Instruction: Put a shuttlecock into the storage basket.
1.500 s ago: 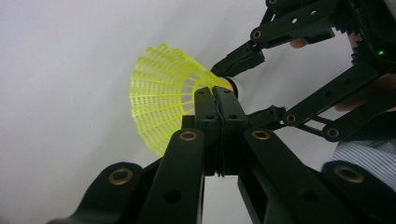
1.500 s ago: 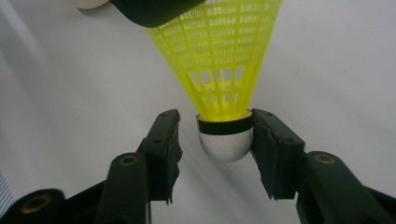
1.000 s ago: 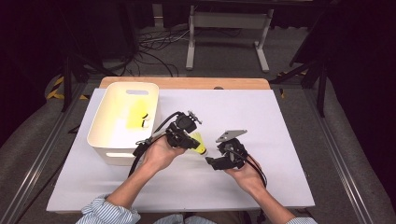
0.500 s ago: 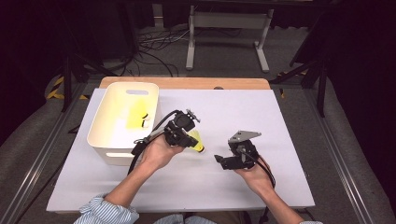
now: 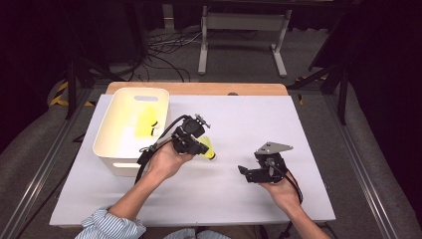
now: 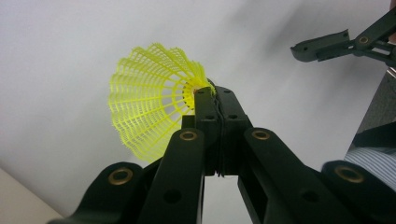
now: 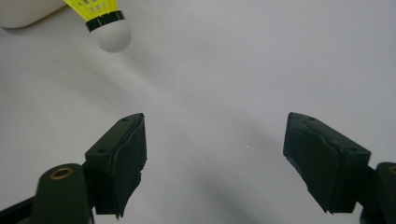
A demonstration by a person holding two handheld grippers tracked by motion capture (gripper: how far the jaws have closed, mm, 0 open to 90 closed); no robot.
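A yellow mesh shuttlecock (image 5: pixel 208 149) with a white cork tip hangs just above the white table sheet, and my left gripper (image 5: pixel 201 145) is shut on it. In the left gripper view the jaws (image 6: pixel 215 95) pinch the skirt's narrow end, and the yellow skirt (image 6: pixel 149 109) fans out to the left. My right gripper (image 5: pixel 245 174) is to the right of it, apart from it, near the table's front. Its jaws (image 7: pixel 215 158) have just been opening and stand wide with nothing between them. The cork tip (image 7: pixel 110 33) shows at the upper left of the right gripper view.
A white bin (image 5: pixel 115 162) stands at the table's left, just behind my left hand, with another yellow shuttlecock (image 5: pixel 147 124) inside. The white sheet (image 5: pixel 259 119) covers the table; a wooden edge (image 5: pixel 199 88) runs along the far side. A metal stand (image 5: pixel 239 30) is on the floor beyond.
My right gripper has drawn away to the right from the shuttlecock and its jaws have spread wider. The left gripper has held still with the shuttlecock.
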